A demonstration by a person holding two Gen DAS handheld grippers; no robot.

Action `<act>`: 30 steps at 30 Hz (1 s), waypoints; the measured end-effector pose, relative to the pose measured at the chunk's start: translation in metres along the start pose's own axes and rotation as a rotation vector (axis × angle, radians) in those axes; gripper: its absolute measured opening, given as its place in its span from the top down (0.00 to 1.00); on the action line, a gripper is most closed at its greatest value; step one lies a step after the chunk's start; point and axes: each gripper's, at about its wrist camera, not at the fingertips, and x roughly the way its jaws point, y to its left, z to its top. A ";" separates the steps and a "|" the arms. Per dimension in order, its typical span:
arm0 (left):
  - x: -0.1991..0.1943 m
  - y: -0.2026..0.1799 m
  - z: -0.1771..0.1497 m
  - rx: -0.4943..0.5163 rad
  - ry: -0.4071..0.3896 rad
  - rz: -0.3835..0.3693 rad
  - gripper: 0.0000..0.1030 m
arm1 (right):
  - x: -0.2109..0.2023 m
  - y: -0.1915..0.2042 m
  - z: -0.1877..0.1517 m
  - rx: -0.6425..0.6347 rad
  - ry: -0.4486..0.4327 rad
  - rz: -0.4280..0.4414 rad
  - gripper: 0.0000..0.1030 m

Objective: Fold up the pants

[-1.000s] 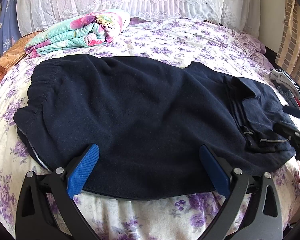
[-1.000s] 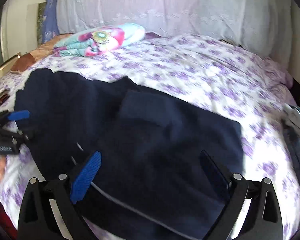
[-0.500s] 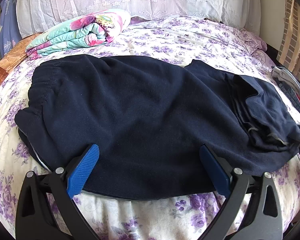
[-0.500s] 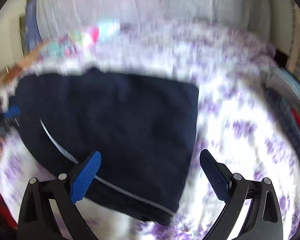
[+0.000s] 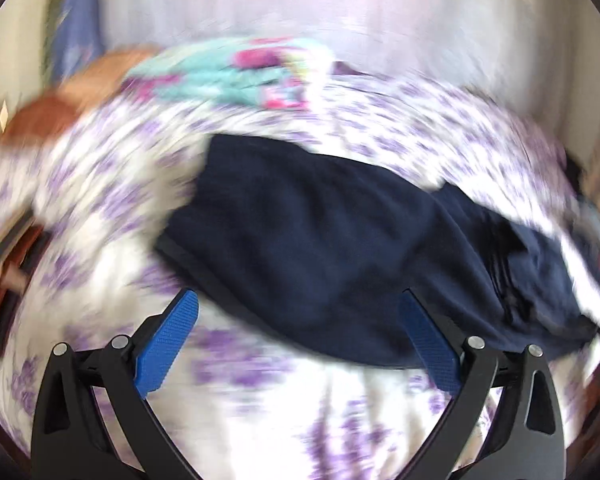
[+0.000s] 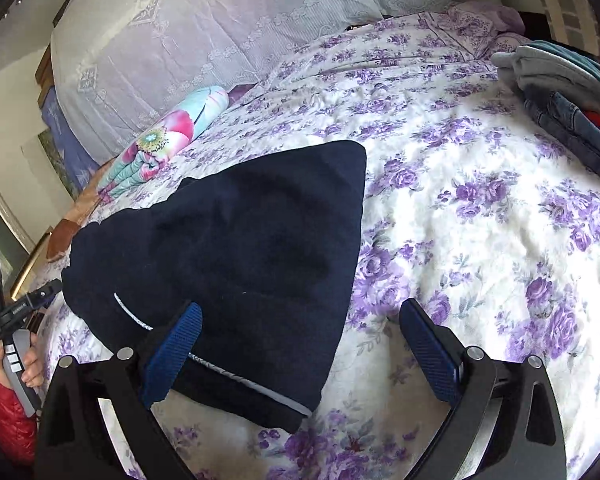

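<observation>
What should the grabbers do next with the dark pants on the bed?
Probably bring the open right gripper down to pinch the near edge of the pants. They lie half folded on the flowery bedspread, nothing holds them, and the open left gripper is off to their side.

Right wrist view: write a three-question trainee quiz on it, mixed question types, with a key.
1. True or false: the right gripper is shut on the navy pants.
2. Multiple choice: where is the folded floral blanket relative to the pants? A) lying on top of them B) beyond them, near the lace-covered pillows C) under them
3. Fill in: the stack of folded clothes lies at the ____ edge of the picture.

Key: 1 false, both grippers are open and hold nothing; 2 B; 3 right.
</observation>
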 end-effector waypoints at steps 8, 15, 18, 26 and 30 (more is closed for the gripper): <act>0.027 0.093 0.004 -0.487 0.099 -0.251 0.05 | 0.001 0.001 -0.003 -0.001 0.006 -0.002 0.03; 0.060 0.065 0.024 -0.420 0.088 -0.173 0.05 | 0.000 0.000 -0.003 0.002 0.006 0.003 0.03; 0.062 0.065 0.026 -0.449 0.057 -0.179 0.05 | 0.000 0.000 -0.002 0.006 0.005 0.008 0.03; 0.047 0.086 0.010 -0.533 -0.009 -0.219 0.53 | 0.000 0.001 -0.001 0.013 0.003 -0.008 0.03; 0.024 0.060 0.018 -0.402 -0.069 -0.132 0.59 | -0.015 0.026 0.017 -0.018 -0.104 -0.055 0.03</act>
